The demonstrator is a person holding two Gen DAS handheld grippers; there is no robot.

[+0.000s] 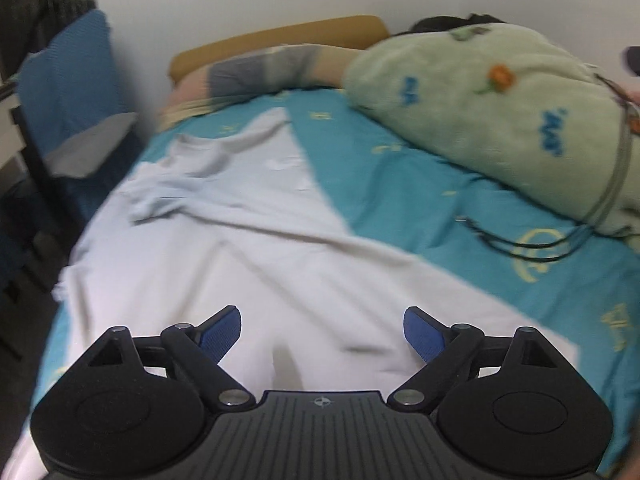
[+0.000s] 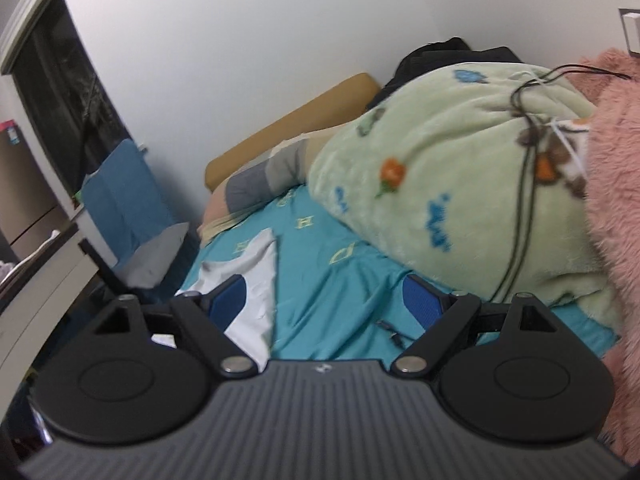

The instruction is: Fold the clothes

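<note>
Overhead, poised above a white garment (image 1: 224, 240) spread across a bed (image 1: 400, 200) dressed in a teal printed sheet, with the left gripper (image 1: 322, 330) hovering over the near hem, jaws spread wide and gripping nothing. Laid mostly flat yet bunched and creased toward the far left, where a sleeve or collar seems crumpled, likely wanting a smoothing pull before any fold. Seen from the right wrist, only a pale corner of the cloth showing at lower left, beside the left blue pad (image 2: 228, 300) of the right gripper (image 2: 322, 300), likewise gaping and empty, held out over bare sheet rather than over the fabric. Pushed to the far side, probably to free working room: a green fleece blanket (image 1: 500, 120) with orange and blue motifs, a dark cord (image 1: 560, 240) trailing off it onto the sheet, and a pink fluffy throw (image 2: 612, 200) crowding the right edge. Behind, a tan headboard (image 1: 280, 40) against a white wall, and a blue chair (image 1: 68, 92) standing beside the bed. Folding apparently not yet started, both tools positioned as if to take opposite edges. Blurred somewhat throughout, so finer fabric detail not readable.
</note>
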